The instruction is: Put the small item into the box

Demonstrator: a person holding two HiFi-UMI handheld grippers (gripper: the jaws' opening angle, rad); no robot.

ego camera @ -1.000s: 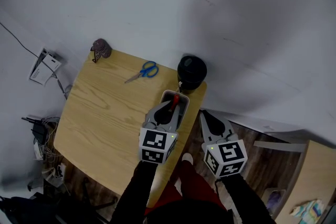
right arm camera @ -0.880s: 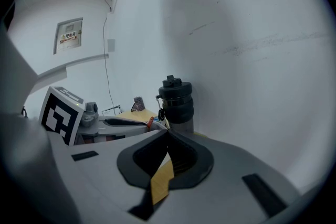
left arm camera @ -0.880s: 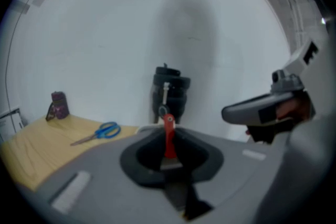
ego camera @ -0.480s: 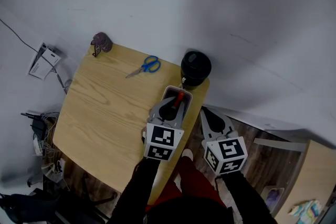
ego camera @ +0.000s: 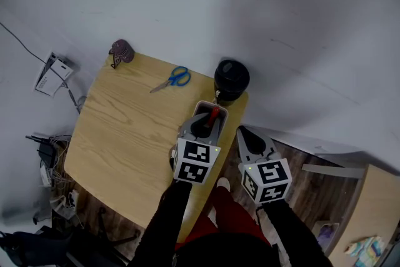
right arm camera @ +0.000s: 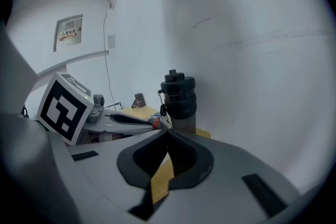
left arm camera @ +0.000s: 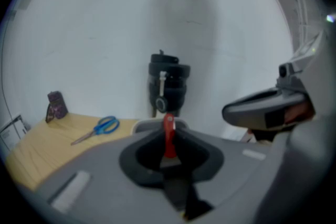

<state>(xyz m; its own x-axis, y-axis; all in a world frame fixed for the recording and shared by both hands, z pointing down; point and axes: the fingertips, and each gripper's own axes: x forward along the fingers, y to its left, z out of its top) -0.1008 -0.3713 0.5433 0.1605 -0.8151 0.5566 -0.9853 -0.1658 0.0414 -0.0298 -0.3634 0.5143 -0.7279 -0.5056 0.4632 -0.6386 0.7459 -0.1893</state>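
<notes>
My left gripper [ego camera: 208, 122] is shut on a small red item [ego camera: 214, 114], which it holds over a small grey open box [ego camera: 201, 107] near the table's right edge. In the left gripper view the red item [left arm camera: 168, 134] stands upright between the closed jaw tips, with the box rim [left arm camera: 149, 123] just beyond. My right gripper [ego camera: 252, 142] hangs off the table's right side. Its jaws meet with nothing between them [right arm camera: 168, 131]. The right gripper view shows the left gripper [right arm camera: 126, 118] and the red item [right arm camera: 156, 122] from the side.
A black bottle [ego camera: 231, 79] stands at the table's far right corner, just behind the box. Blue scissors [ego camera: 175, 78] lie near the back edge and a dark purple object [ego camera: 120, 52] sits at the far left corner. The wooden table [ego camera: 125, 134] ends beside the box.
My left gripper has edged forward over the box, still holding the red item. The right gripper has stayed about where it was.
</notes>
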